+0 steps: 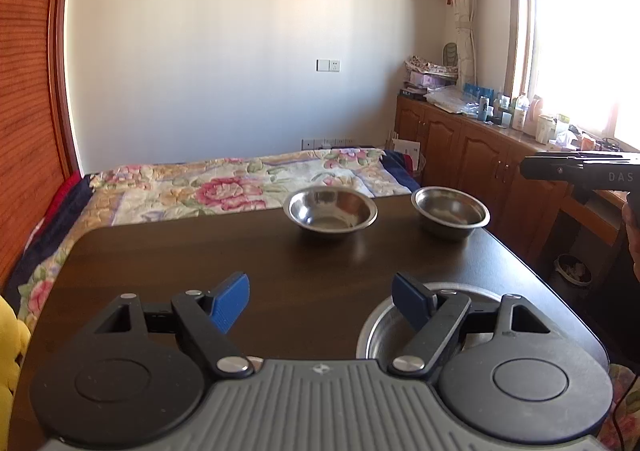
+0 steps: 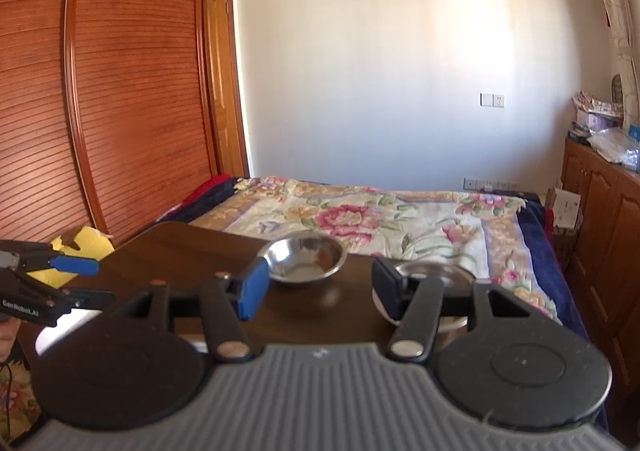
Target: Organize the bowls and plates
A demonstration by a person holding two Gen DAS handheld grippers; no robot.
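1. Setup: dark brown wooden bench (image 1: 200, 251) stands against a bed with a floral quilt (image 1: 180, 187). On the bench are two shallow round stainless-steel bowls and one flat round stainless-steel plate (image 1: 384, 315).
2. Positions: left steel bowl (image 1: 330, 213) sits near the far edge, mid-bench. Right steel bowl (image 1: 450, 213) sits at the far right corner, apart from the first. The plate lies at the near right, partly hidden under the left gripper's body.
3. Left gripper (image 1: 320, 301): blue-padded fingers spread wide and holding nothing, hovering above the bench with the right-hand finger over the plate's rim.
4. Right gripper (image 2: 318, 287): fingers also wide apart and empty, aimed toward the bowls. Its right finger overlaps the right bowl in its own view; contact cannot be confirmed.
5. Judgement, early stage: nothing is stacked or gathered yet.
6. Risk A: the right bowl is close to the corner, so a push rather than a clean rim pinch could slide it off onto the bed or floor.
7. Risk B: polished steel rims are thin and slick, and a shallow pinch may slip or tilt a bowl.
8. Risk C: the plate lies flat, so the fingers may scrape the bench or skid it toward the near edge.
9. Risk D: both grippers work the right half, so a collision is possible.
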